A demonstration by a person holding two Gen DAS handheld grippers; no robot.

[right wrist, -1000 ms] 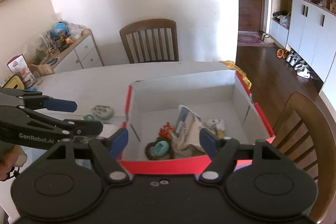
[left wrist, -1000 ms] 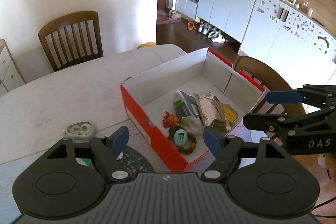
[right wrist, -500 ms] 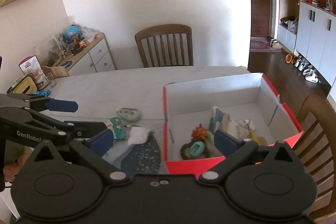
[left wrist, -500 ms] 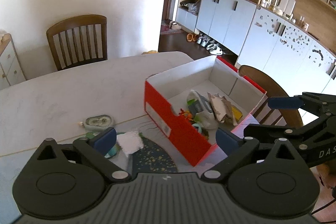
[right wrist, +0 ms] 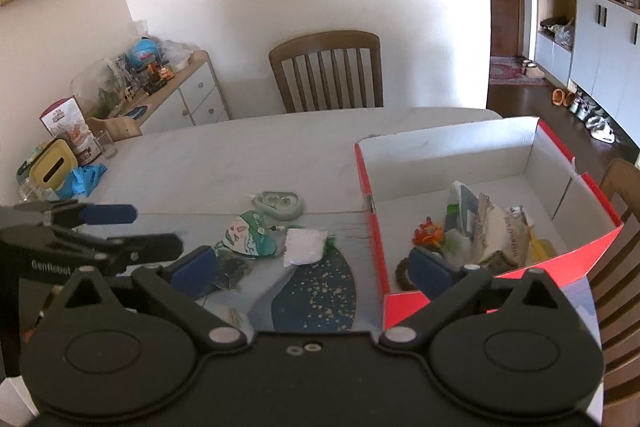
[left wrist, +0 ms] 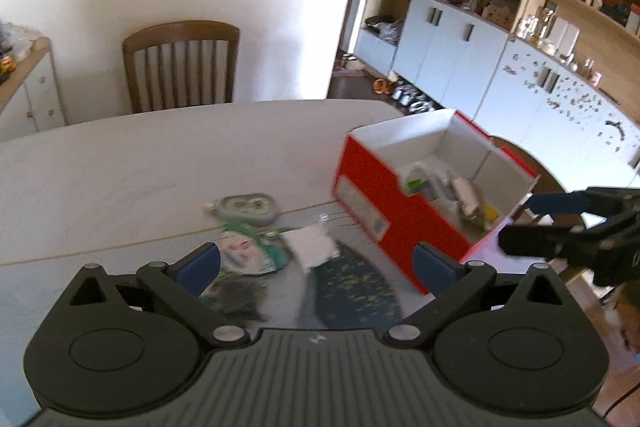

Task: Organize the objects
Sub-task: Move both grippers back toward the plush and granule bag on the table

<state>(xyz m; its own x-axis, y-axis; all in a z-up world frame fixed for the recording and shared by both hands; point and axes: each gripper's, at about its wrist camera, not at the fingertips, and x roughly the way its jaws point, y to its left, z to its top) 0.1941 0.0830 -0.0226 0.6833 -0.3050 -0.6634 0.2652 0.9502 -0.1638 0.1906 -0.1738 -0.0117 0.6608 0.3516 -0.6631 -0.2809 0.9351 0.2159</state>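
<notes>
A red cardboard box [right wrist: 576, 259] [left wrist: 376, 203] with a white inside stands on the table at the right. It holds packets, an orange trinket [right wrist: 429, 234] and other small items. Left of the box lie a white packet [right wrist: 302, 246] [left wrist: 313, 247], a green and white pouch [right wrist: 248, 235] [left wrist: 244, 251] and a grey-green oval case [right wrist: 280, 203] [left wrist: 246, 207]. My left gripper [left wrist: 316, 267] is open and empty above the loose items. My right gripper [right wrist: 312, 269] is open and empty, near the box's left front corner.
A dark blue speckled mat [right wrist: 316, 295] lies under the packet. A wooden chair [right wrist: 326, 71] stands behind the table, another [right wrist: 618, 227] at the right. A sideboard [right wrist: 160, 95] with clutter is at the left, with a yellow box [right wrist: 54, 169] and blue cloth [right wrist: 82, 179] on the table's left end.
Both grippers have drawn back and swung left, away from the box. The loose items left of the box have come into view. Both stay open and empty.
</notes>
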